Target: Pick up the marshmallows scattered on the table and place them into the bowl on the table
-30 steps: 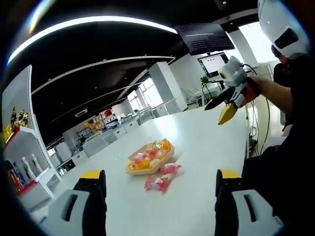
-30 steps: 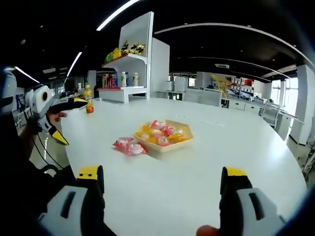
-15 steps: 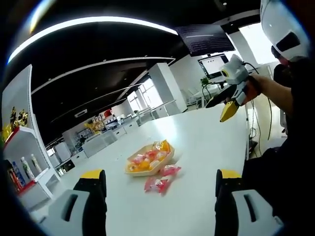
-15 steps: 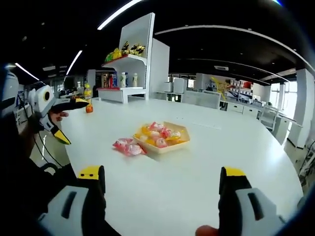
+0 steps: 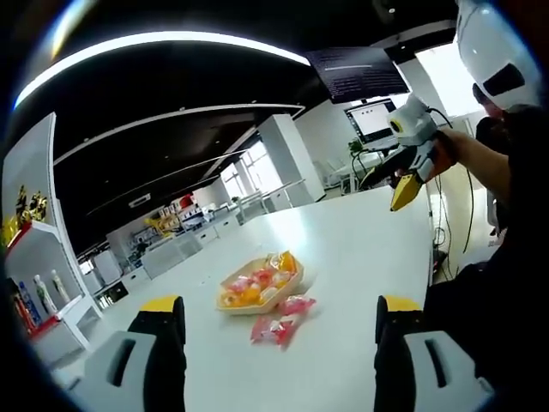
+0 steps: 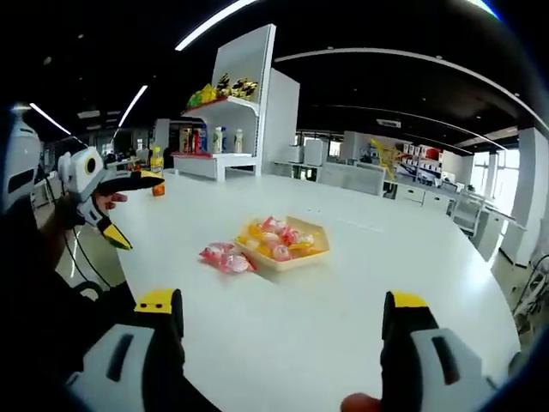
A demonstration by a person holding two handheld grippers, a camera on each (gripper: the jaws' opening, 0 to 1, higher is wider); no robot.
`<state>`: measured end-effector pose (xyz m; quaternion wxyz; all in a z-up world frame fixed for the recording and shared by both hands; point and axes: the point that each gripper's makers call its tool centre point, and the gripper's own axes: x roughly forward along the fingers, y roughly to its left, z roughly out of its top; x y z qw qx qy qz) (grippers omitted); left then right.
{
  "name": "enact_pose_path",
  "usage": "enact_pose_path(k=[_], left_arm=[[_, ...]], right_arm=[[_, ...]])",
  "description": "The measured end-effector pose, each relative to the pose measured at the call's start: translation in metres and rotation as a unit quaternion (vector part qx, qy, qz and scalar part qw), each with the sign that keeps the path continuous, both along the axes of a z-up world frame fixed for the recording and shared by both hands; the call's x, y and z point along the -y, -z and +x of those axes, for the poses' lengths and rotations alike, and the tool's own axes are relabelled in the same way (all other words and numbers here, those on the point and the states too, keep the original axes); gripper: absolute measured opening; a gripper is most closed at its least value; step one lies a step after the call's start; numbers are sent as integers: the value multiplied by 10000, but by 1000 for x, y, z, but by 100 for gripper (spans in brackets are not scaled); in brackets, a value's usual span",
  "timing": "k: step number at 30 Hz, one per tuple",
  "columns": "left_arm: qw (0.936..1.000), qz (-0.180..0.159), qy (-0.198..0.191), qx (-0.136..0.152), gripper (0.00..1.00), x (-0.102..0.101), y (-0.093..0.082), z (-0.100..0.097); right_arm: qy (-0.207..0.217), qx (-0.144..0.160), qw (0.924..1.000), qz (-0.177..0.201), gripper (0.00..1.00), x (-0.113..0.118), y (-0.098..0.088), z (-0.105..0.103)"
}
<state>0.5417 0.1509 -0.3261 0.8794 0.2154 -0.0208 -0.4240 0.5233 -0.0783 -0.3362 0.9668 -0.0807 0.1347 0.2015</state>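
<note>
Bowl [image 6: 296, 247] of tan colour, angular in outline, set near the middle of the white table [image 6: 360, 300] and already holding wrapped marshmallows, pink and orange. Same bowl [image 5: 257, 287] seen from the opposite side in the left gripper view. Loose marshmallows [image 6: 225, 256] (pink wrappers, two or three, count uncertain at this size) lying on the table just beside the bowl, apparently touching its edge; same marshmallows [image 5: 279, 318] seen on the near side of the bowl in the left gripper view. Left gripper [image 5: 270, 319] held above the table short of the sweets, jaws wide apart, nothing between them. Right gripper [image 6: 283, 311] likewise raised, jaws spread, nothing held. Shelving unit [image 6: 219, 129] with bottles and packets beyond the table.
</note>
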Motion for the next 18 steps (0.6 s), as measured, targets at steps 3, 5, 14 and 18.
enact_pose_path(k=[3, 5, 14, 18], left_arm=[[10000, 48, -25, -38, 91, 0, 2, 4], [10000, 33, -19, -62, 91, 1, 1, 5], [10000, 51, 43, -18, 91, 8, -1, 17], [9999, 84, -30, -63, 91, 7, 4, 28]], right_arm=[[0, 47, 10000, -12, 93, 0, -4, -2], [15, 63, 10000, -34, 93, 0, -6, -2], [25, 156, 9998, -77, 93, 1, -13, -5], [19, 185, 9998, -94, 93, 0, -16, -6]])
